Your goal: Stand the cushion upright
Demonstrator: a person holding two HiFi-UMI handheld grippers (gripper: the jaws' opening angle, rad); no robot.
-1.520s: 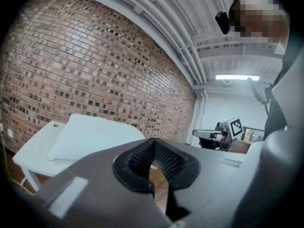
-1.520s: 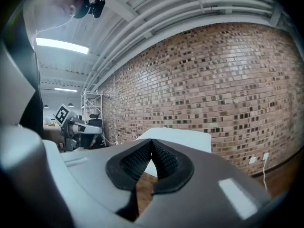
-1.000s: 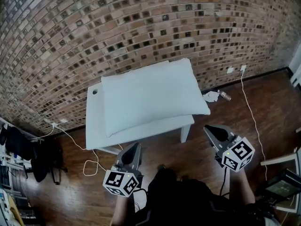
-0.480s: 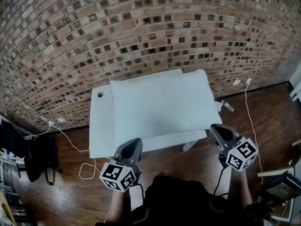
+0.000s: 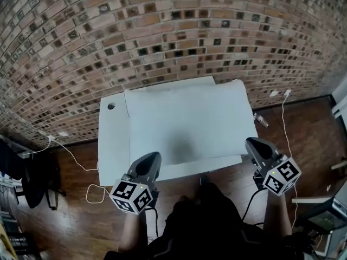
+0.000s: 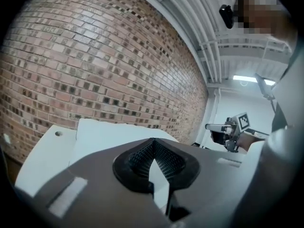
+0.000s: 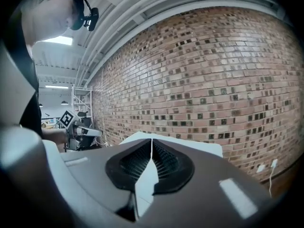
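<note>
A large white cushion [image 5: 187,123] lies flat on a white table [image 5: 113,145] and overhangs its right end. My left gripper [image 5: 154,156] is shut and empty, just over the table's near edge by the cushion's near left corner. Off the table's near right corner, my right gripper [image 5: 251,141] is shut too and holds nothing. In the left gripper view the closed jaws [image 6: 153,141] point over the cushion [image 6: 114,133], with the right gripper [image 6: 214,127] off to the side. From the right gripper view, the closed jaws [image 7: 151,140] face the cushion's end [image 7: 194,145].
A brick wall [image 5: 162,31] stands right behind the table. White cables [image 5: 81,164] trail over the wooden floor at left, and another cable [image 5: 287,123] runs at right. A dark bag [image 5: 35,180] sits far left. A small hole [image 5: 110,106] marks the table's far left corner.
Both grippers have come forward to the table's near edge, and the table and cushion now sit closer in the head view. The cushion has not moved on the table.
</note>
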